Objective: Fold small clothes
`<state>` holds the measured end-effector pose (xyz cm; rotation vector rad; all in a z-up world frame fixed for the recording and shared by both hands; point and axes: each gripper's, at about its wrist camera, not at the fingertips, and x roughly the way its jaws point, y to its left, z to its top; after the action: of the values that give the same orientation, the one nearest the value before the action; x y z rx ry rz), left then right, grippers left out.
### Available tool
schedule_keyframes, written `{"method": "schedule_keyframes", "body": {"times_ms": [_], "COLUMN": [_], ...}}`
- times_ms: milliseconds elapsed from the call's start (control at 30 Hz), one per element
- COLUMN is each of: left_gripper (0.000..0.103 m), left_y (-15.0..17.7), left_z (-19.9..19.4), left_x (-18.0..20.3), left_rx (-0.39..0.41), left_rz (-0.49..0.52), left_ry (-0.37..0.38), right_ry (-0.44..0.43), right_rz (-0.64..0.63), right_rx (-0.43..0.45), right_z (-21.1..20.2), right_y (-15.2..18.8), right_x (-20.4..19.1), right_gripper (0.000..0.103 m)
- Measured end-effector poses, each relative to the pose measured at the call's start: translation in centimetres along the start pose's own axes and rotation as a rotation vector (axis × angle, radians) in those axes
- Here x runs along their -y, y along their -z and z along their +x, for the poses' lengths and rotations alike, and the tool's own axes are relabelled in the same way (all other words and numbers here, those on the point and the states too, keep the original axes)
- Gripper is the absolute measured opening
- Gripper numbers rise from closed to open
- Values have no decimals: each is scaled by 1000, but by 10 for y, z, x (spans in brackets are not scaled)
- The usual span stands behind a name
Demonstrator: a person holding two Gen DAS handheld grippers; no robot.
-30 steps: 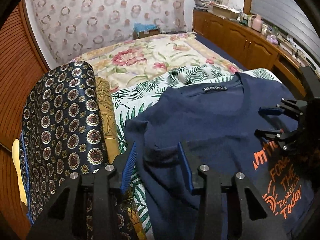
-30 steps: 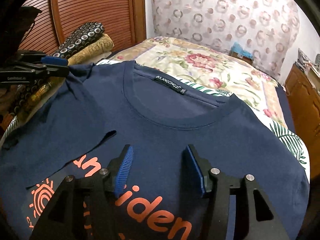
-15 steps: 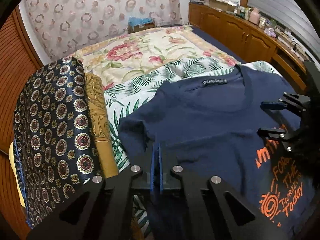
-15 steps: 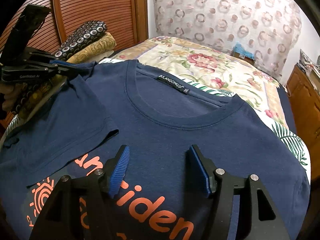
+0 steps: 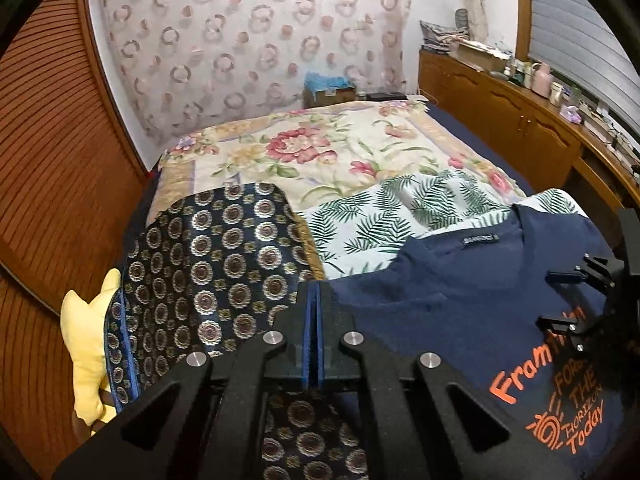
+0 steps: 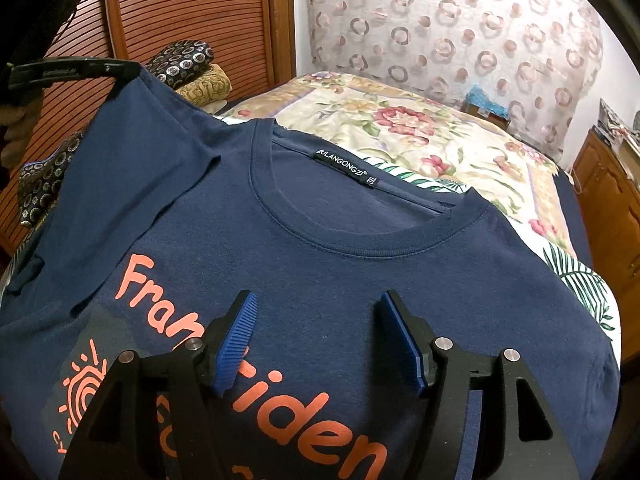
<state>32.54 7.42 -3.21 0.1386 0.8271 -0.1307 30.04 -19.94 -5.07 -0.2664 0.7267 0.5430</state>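
A navy T-shirt (image 6: 320,248) with orange print lies chest up on the bed; it also shows in the left wrist view (image 5: 472,312). My left gripper (image 5: 314,300) is shut on the shirt's left sleeve and holds it lifted above the bed; it shows at the upper left of the right wrist view (image 6: 120,72), with the sleeve (image 6: 132,120) pulled up and outward. My right gripper (image 6: 316,320) is open and empty, low over the shirt's chest just below the collar; it shows at the right edge of the left wrist view (image 5: 568,300).
A dark patterned pillow (image 5: 208,272) and a gold one (image 6: 204,88) lie at the left by the wooden slatted wall (image 6: 192,12). A leaf-print cloth (image 5: 380,216) and a floral bedspread (image 5: 312,152) lie under the shirt. A wooden cabinet (image 5: 520,116) runs along the right.
My left gripper has shut on the left sleeve, lifted it and pulled it outward, uncovering more of the orange print. The right gripper has stayed open over the chest.
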Motion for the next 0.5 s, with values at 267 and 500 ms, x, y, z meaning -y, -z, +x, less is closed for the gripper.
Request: {"method": "schedule_keyframes", "body": {"times_ms": [267,500], "left_gripper": [5,41], "left_y": [11,26], "left_z": [-2,-39], "left_x": [-10,1], "left_rx": [39,145], "left_rz": [-72,-73], "left_ry": [24,19], "right_ry": [0,4], "right_rz": [-1,0], "right_rx": [1,0], "right_z": [0,-1], "right_y": [0,2], "right_x": [1,3], "right_gripper": [69,70]}}
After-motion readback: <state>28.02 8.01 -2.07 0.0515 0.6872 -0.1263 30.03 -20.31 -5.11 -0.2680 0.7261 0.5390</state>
